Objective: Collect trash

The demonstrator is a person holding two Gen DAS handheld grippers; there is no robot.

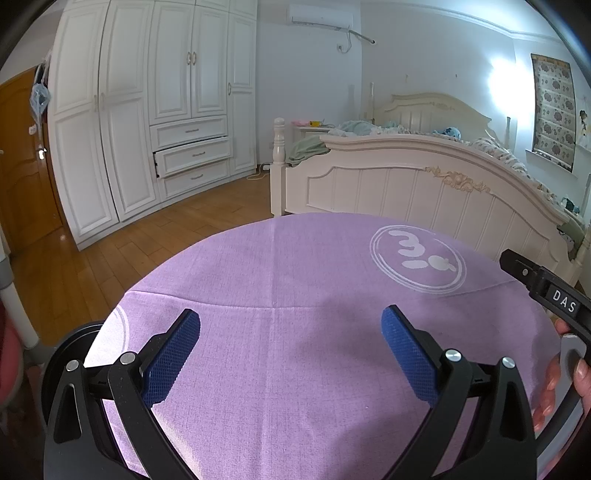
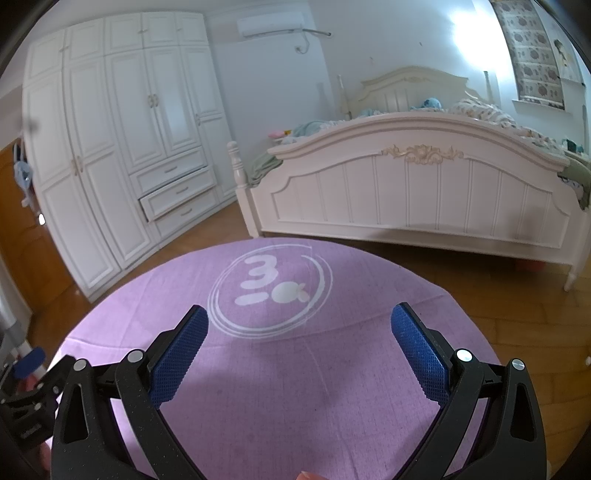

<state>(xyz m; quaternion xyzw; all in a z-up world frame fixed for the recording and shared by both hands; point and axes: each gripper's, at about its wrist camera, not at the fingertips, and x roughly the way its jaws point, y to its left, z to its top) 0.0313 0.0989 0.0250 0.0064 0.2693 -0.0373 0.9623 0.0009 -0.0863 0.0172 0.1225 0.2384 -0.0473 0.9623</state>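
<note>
Purple cloth (image 1: 295, 332) covers the round desk (image 2: 280, 369) across the lower half of both views, printed with a white circular logo (image 2: 271, 291) and bare of any trash; none shows anywhere in the frames. At far left a brown wooden door (image 1: 22, 177) stands beside a tall white wardrobe (image 1: 147, 110), one drawer (image 1: 194, 155) pulled slightly out. Wooden floor (image 1: 110, 251) runs from there toward the centre, under a wall air conditioner (image 1: 319, 14) at upper centre. A cream bed (image 2: 417, 184) with rumpled bedding fills the right. In front, the left gripper (image 1: 291, 336) is spread wide over the cloth, holding nothing. The right gripper (image 2: 299, 332) is equally wide and empty; its side and a hand (image 1: 554, 376) show at the left view's right edge.
</note>
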